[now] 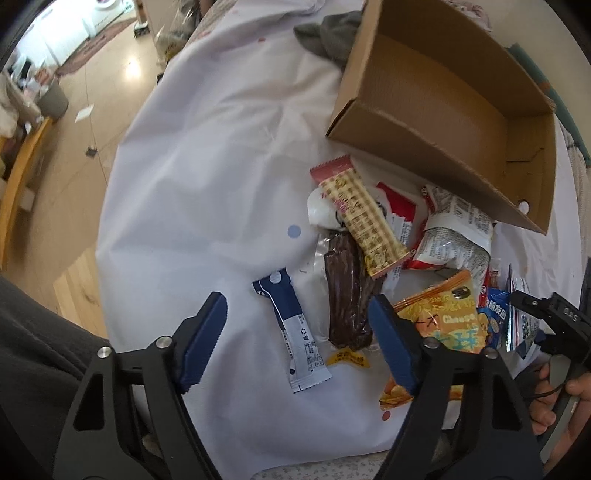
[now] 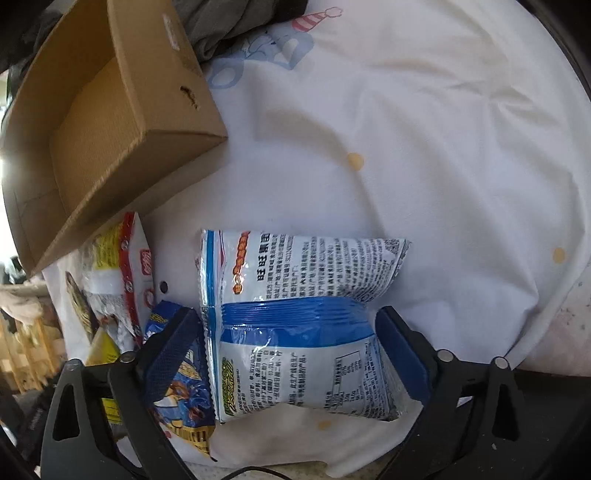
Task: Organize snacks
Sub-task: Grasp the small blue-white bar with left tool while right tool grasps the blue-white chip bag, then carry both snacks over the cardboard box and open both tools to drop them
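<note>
An open cardboard box (image 1: 406,158) (image 2: 177,85) lies on a white sheet, with a heap of snacks in front of it. In the left wrist view my left gripper (image 1: 297,299) points down, open. A blue-and-white stick packet (image 1: 291,332) and a brown vacuum pack (image 1: 347,295) lie between its pads, and neither is pressed. Beside them are a checkered yellow bar (image 1: 365,225) and an orange cheese bag (image 1: 450,321). My right gripper (image 2: 288,317) straddles a blue-and-white bag (image 2: 295,332). Its pads stand close to the bag's sides without squeezing it. A dark blue bag (image 2: 181,387) lies under its left finger.
A grey cloth (image 1: 332,33) lies behind the box. The sheet (image 1: 207,147) drops off to a wooden floor (image 1: 92,118) at the left, and wide bare sheet (image 2: 424,129) stretches right of the box. A hand (image 1: 554,384) grips the other tool at the right edge. A red-and-white packet (image 2: 136,266) leans by the box.
</note>
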A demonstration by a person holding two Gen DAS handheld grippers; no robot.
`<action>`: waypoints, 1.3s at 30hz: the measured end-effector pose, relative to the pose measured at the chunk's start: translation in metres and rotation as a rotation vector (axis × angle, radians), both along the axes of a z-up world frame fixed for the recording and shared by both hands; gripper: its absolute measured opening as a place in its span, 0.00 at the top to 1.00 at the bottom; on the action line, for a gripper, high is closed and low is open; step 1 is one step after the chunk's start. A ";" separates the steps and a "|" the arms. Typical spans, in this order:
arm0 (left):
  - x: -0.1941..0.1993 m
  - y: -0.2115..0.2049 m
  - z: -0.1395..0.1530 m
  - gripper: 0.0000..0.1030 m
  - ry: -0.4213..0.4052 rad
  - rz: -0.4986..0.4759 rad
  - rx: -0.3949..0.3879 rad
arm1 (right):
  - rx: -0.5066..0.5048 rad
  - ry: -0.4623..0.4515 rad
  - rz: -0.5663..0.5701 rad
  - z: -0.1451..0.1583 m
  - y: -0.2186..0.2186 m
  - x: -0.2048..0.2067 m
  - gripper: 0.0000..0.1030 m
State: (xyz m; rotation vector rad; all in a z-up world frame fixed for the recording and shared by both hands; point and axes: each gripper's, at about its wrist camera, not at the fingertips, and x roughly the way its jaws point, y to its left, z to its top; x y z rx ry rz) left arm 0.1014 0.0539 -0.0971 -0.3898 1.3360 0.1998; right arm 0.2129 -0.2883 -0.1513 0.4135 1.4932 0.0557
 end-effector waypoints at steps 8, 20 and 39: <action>0.000 -0.001 -0.034 0.54 0.101 0.033 0.016 | 0.050 -0.007 -0.100 -0.006 -0.039 -0.013 0.06; 0.000 0.005 -0.024 0.88 0.035 0.015 0.027 | 0.072 -0.132 -0.051 0.011 -0.059 -0.018 0.47; 0.068 -0.008 0.125 0.88 -0.450 -0.119 0.158 | 0.222 -0.759 -0.101 0.145 -0.050 -0.022 0.47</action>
